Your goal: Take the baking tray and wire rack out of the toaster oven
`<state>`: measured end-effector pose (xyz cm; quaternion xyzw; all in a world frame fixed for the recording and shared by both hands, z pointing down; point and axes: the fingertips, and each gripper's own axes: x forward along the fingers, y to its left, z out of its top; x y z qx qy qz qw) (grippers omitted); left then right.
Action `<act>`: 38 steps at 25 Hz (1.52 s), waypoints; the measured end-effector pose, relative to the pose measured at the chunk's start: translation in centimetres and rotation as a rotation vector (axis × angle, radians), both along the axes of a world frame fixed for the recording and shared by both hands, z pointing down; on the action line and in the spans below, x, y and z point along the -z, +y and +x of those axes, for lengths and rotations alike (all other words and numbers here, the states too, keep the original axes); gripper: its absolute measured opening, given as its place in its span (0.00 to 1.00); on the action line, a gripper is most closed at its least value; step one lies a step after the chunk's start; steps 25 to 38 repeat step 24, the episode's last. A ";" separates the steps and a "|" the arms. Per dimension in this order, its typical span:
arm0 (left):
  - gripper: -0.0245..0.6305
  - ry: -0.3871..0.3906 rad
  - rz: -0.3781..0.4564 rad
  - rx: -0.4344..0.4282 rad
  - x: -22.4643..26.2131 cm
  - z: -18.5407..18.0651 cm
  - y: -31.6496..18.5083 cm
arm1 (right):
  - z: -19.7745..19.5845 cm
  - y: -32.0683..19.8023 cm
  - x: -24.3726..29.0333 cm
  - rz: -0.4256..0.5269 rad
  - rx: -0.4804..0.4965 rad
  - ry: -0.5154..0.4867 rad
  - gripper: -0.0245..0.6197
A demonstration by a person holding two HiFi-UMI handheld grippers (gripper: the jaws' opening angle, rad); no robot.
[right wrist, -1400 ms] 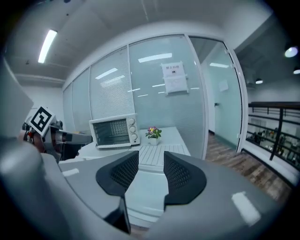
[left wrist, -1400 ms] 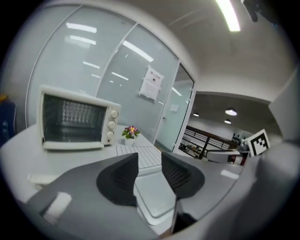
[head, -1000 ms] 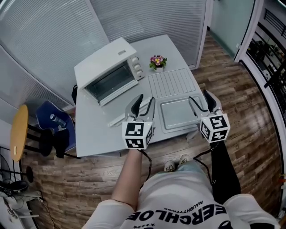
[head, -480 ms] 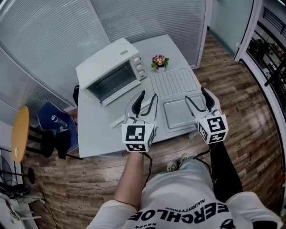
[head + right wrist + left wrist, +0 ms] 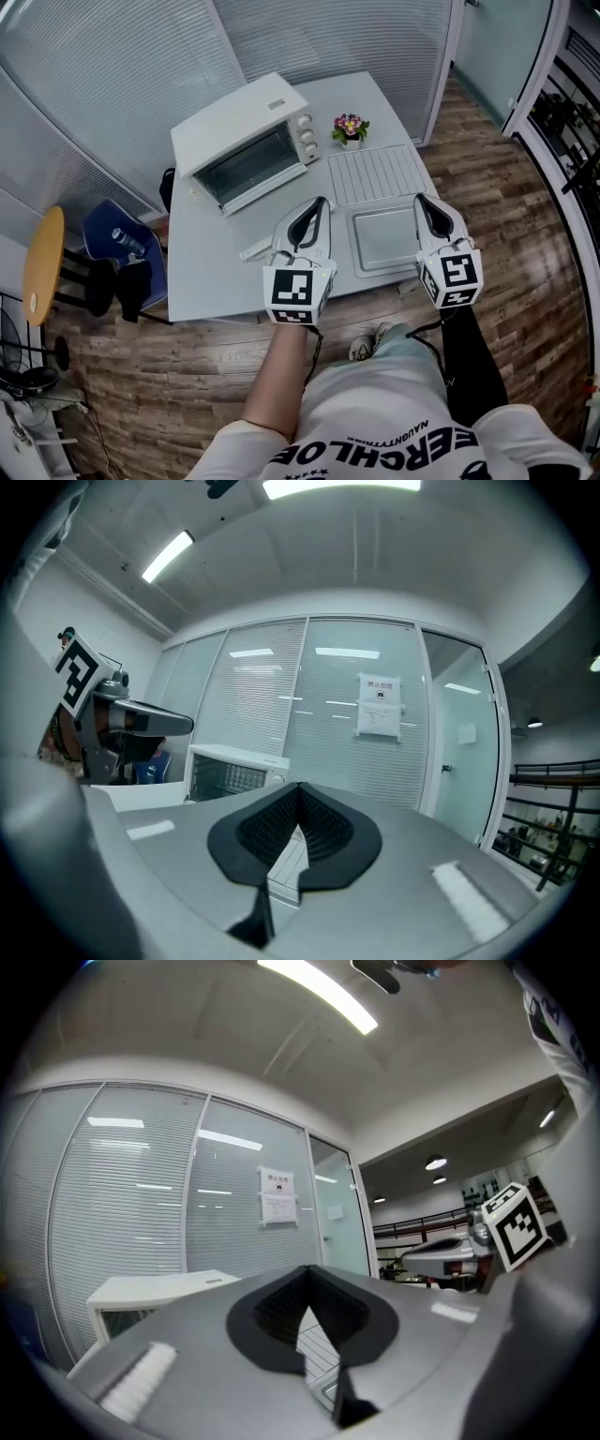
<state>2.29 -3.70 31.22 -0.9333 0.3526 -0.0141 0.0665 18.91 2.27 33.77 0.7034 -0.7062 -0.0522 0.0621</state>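
Note:
The white toaster oven (image 5: 246, 131) stands at the back left of the grey table (image 5: 211, 267). To its right the wire rack (image 5: 380, 173) lies flat on the table. The baking tray (image 5: 389, 239) lies just in front of the rack. My left gripper (image 5: 321, 201) hovers left of the tray and my right gripper (image 5: 418, 198) hovers over the tray's right edge. Both have just been closing and are now shut, with nothing between the jaws. The oven (image 5: 234, 771) also shows beyond my right gripper (image 5: 299, 786). My left gripper (image 5: 307, 1274) points level over the table.
A small pot of flowers (image 5: 351, 127) stands behind the rack. A white bar (image 5: 255, 248) lies on the table in front of the oven. A blue chair (image 5: 117, 248) and a round yellow table (image 5: 42, 267) stand to the left, and glass walls with blinds stand behind.
Both grippers had their jaws spread wide before; now both pairs are shut and empty. Both hands have come up a little.

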 end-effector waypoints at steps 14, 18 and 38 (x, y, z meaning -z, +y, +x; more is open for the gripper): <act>0.12 -0.003 -0.020 0.018 -0.2 0.3 -0.9 | 0.1 -0.3 -0.1 -0.002 0.015 0.002 0.04; 0.12 0.001 -0.014 0.013 -0.1 0.8 -0.9 | 0.5 0.0 -0.2 -0.003 0.016 0.010 0.04; 0.12 0.003 -0.014 0.004 0.1 1.9 -0.8 | 1.9 0.5 0.4 0.004 0.006 0.009 0.04</act>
